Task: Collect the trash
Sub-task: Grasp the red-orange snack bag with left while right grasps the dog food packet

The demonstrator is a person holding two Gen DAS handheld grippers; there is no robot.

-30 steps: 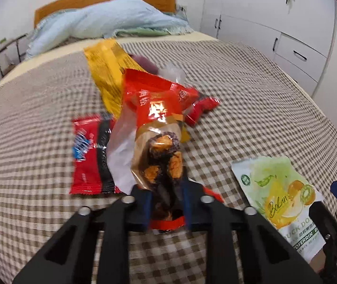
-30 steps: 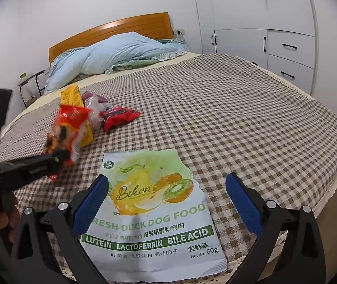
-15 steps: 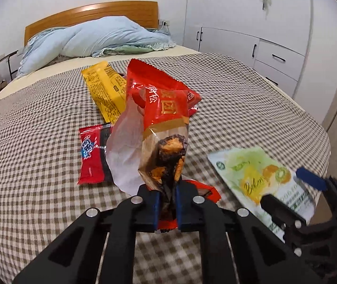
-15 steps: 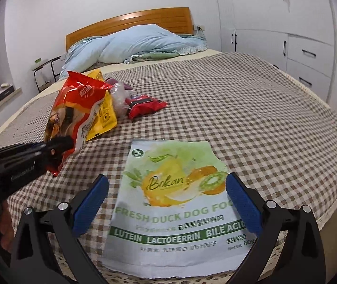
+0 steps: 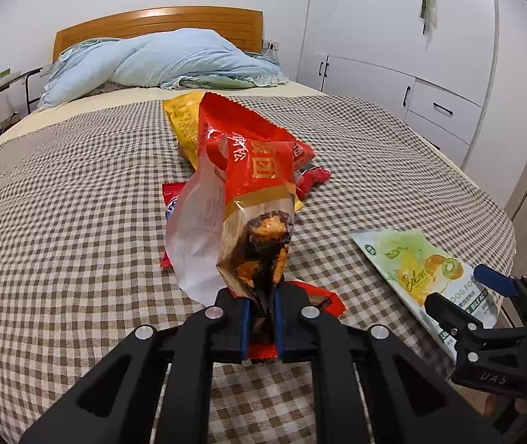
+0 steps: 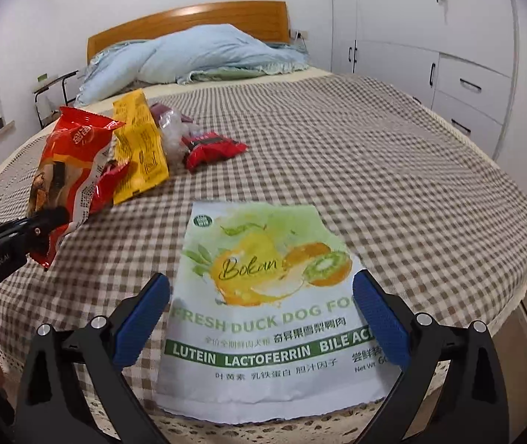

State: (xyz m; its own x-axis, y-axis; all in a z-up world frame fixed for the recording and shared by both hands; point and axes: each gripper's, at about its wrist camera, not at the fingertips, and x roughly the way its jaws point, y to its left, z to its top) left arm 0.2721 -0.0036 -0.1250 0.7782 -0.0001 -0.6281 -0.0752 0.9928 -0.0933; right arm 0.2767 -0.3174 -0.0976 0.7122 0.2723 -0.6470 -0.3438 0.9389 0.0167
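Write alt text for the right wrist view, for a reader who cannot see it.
The open right gripper hovers over a white and green dog food pouch lying flat on a checked bedspread. At left, the left gripper is shut on a lifted red snack bag; behind lie a yellow wrapper and a small red packet.

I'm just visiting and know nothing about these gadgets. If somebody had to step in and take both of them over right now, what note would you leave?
Left gripper: jaws shut on the red snack bag, lifted clear of the bed.
Right gripper: jaws open, hovering either side of the dog food pouch, which lies flat near the bed's edge.
On the bed: yellow wrapper, small red wrapper, crumpled clear plastic, red-and-blue packet.
Done: one bag picked up.
Left: grab the pouch, then the others. No bin is in view.
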